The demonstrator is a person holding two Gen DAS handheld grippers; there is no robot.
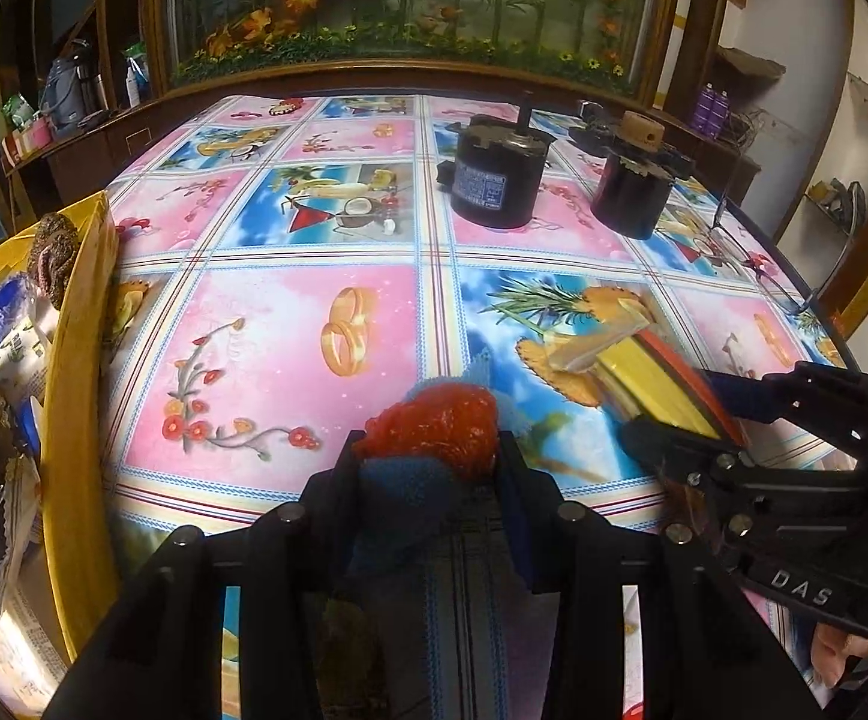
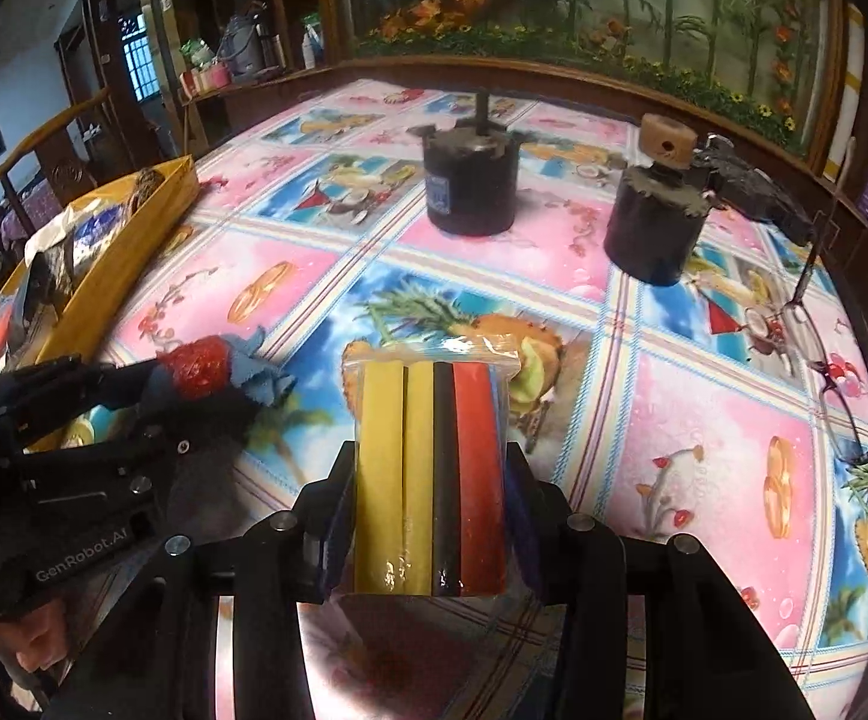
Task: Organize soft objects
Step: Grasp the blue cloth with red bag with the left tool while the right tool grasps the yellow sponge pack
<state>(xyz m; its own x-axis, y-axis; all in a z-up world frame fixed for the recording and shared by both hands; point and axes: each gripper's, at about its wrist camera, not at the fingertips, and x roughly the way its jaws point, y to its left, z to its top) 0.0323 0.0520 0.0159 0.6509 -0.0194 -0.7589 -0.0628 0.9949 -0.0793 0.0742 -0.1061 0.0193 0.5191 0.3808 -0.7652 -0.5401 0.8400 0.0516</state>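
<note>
My left gripper point(image 1: 428, 450) is shut on a soft bundle point(image 1: 434, 429): a red crinkly lump wrapped with blue cloth, held just above the table. In the right wrist view the same bundle point(image 2: 203, 369) shows at the left, in the left gripper point(image 2: 218, 396). My right gripper point(image 2: 431, 456) is shut on a plastic-wrapped pack of sponges point(image 2: 431, 468) with yellow, black and red strips, standing on end between the jaws. In the left wrist view the pack point(image 1: 667, 390) shows at the right, with the right gripper point(image 1: 709, 414) around it.
A yellow cardboard box point(image 1: 77, 372) with wrappers and a scouring ball stands at the table's left edge, also the box point(image 2: 128, 264). Two black motors point(image 1: 496, 177) point(image 1: 634, 180) stand at the back. Spectacles point(image 2: 817, 348) lie at the right. A hand point(image 2: 32, 642) holds the left gripper.
</note>
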